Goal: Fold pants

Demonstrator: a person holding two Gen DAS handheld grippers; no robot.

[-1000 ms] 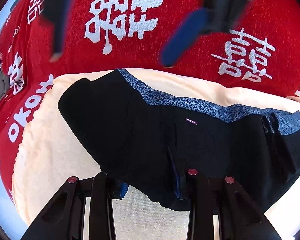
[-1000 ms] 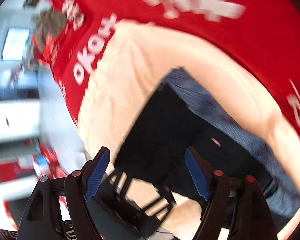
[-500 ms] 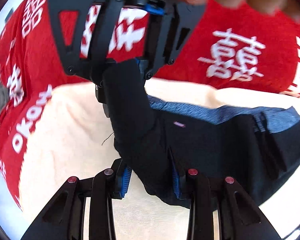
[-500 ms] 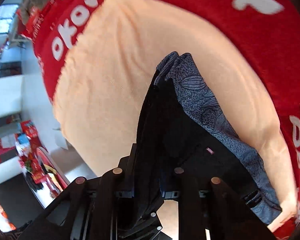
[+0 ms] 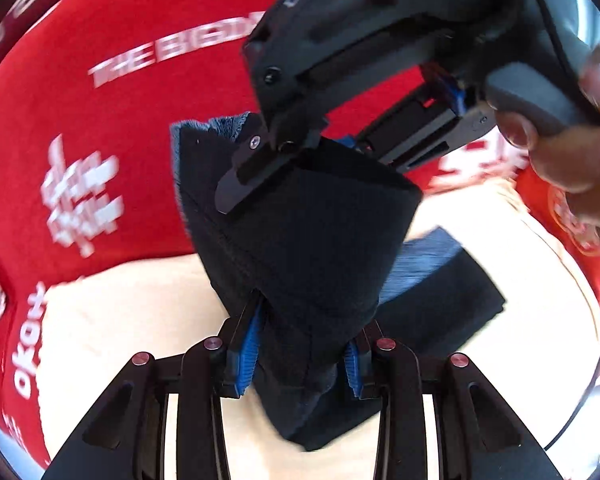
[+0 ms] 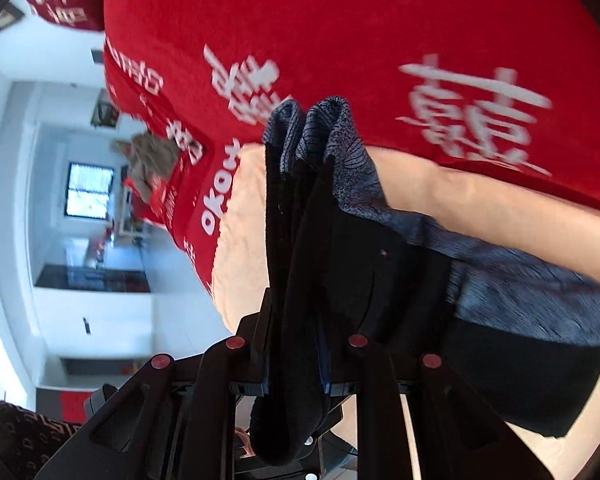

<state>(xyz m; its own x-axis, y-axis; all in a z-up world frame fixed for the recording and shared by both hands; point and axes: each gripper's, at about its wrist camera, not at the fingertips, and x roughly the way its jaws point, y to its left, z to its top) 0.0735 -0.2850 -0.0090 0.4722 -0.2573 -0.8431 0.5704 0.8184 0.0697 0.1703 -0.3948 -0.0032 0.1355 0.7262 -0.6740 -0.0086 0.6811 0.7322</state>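
A home bedroom: red wedding bedspread (image 6: 380, 40), cream blanket (image 5: 120, 320), white walls, window (image 6: 89, 190).

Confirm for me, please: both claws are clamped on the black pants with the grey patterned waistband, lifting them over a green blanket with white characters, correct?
Nearly: the blanket with white characters is red, not green, as the right wrist view shows. Otherwise correct: the left claw and the right claw are both clamped on the black pants with the grey patterned waistband, lifting them.
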